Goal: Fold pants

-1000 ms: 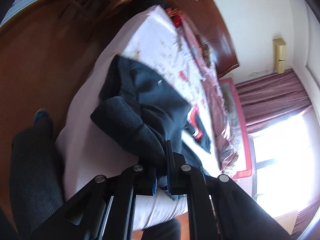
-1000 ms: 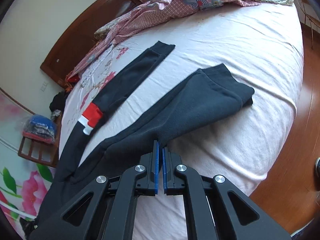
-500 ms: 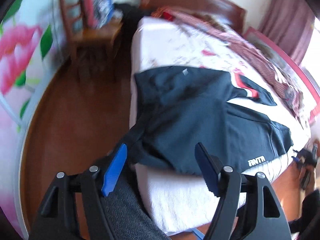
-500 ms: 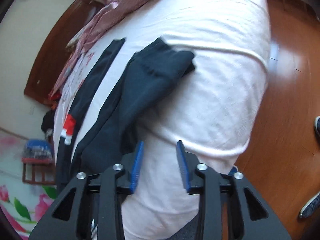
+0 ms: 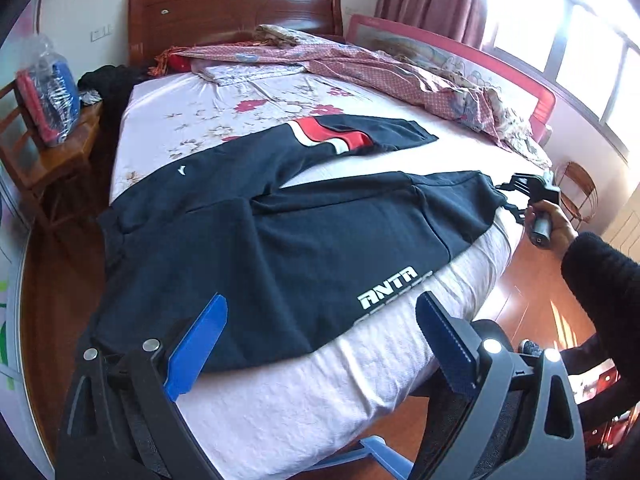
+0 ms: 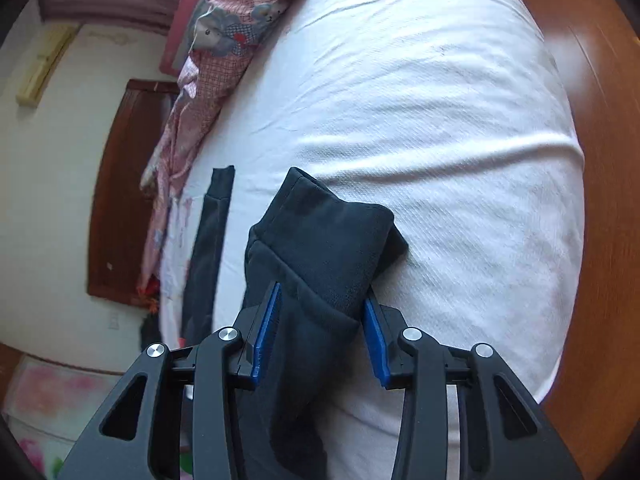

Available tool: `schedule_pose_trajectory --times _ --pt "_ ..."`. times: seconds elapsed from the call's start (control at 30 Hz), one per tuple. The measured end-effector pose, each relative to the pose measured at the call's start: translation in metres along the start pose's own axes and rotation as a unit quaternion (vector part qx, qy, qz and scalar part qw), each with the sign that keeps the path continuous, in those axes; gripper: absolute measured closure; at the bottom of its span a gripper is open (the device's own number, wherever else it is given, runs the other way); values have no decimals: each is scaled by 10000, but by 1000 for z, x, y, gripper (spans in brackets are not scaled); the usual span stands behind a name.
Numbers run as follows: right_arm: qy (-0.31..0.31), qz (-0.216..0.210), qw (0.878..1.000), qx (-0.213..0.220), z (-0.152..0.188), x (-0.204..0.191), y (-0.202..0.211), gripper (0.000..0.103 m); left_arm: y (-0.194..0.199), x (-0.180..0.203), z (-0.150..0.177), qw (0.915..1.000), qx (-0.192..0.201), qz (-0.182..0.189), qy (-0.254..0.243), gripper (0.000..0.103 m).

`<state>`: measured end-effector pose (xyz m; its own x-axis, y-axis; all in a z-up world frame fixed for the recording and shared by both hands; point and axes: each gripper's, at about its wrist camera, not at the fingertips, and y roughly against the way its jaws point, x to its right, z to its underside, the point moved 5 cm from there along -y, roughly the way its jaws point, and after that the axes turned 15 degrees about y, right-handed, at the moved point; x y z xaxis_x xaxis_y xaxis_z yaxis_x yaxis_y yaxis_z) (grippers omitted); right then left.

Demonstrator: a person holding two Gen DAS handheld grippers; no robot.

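Note:
Dark navy pants (image 5: 280,240) lie spread across the bed (image 5: 320,392), waist at the left edge, legs running right. The far leg carries a red and white stripe (image 5: 332,136); the near leg shows white lettering (image 5: 386,292). My left gripper (image 5: 320,304) hovers above the near edge, jaws opening wide, with nothing between them. In the right wrist view my right gripper (image 6: 322,292) is closing, its blue pads (image 6: 266,320) pressing the folded cuff end of the near leg (image 6: 320,240). A hand (image 5: 556,220) holds that gripper (image 5: 506,196) at the cuff.
A wooden headboard (image 5: 232,12) stands at the back. A pink patterned quilt (image 5: 400,76) lies bunched along the far rail (image 5: 460,64). Left of the bed is a wooden chair (image 5: 48,140) with bagged items. Wooden floor (image 6: 600,160) surrounds the bed.
The left gripper let go of the pants' waist, rolled upright, drew back and opened wide. The right gripper opened, shifted to the near leg's cuff and closed onto it.

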<state>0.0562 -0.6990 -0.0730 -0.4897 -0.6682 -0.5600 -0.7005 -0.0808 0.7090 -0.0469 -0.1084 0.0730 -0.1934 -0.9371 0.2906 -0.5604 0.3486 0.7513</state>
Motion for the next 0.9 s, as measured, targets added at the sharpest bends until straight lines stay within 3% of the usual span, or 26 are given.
schedule_pose_trajectory --times 0.07,0.13,0.23,0.33,0.4,0.47,0.53,0.6,0.63,0.73,0.77,0.83,0.9 --pt "1259 632 9897 272 -13 -29 18 92 0 3 6 9999 -84 -44 -65 7" --pt "2274 968 9669 629 -22 -58 41 93 -4 4 11 9998 -147 -110 -79 7" --pt "2798 1127 9485 971 -30 -68 65 93 -11 -2 10 9995 -245 -204 20 7" --pt "2786 1361 9484 664 -23 -39 54 93 -18 -4 10 9992 -338 -217 69 7" --pt "2479 1500 9569 208 -11 -7 28 92 -22 -3 12 9990 -400 -208 45 7" --pt "2081 1885 9595 -209 5 28 9 64 -27 -4 13 9986 -484 -218 33 7" --pt "1592 1957 9672 289 7 40 28 44 -29 -7 11 9984 -521 -229 38 7" --pt "1106 2012 9714 609 10 42 48 42 -28 -14 8 9986 -436 -302 80 7" --pt "1079 2172 9672 753 12 38 57 42 -27 -17 5 9985 -416 -335 121 7" --pt "1447 2270 9564 1131 20 5 77 42 -25 -35 -4 9982 -306 -374 352 7" --pt "1666 2022 9562 1303 22 -10 78 42 -26 -41 -6 9978 -269 -444 402 7" --pt "2086 1342 9630 1050 32 -35 59 42 -25 -56 -13 9970 -193 -555 500 7" --pt "2234 1288 9656 345 47 -39 22 42 -20 -71 -20 9962 5 -630 603 7"
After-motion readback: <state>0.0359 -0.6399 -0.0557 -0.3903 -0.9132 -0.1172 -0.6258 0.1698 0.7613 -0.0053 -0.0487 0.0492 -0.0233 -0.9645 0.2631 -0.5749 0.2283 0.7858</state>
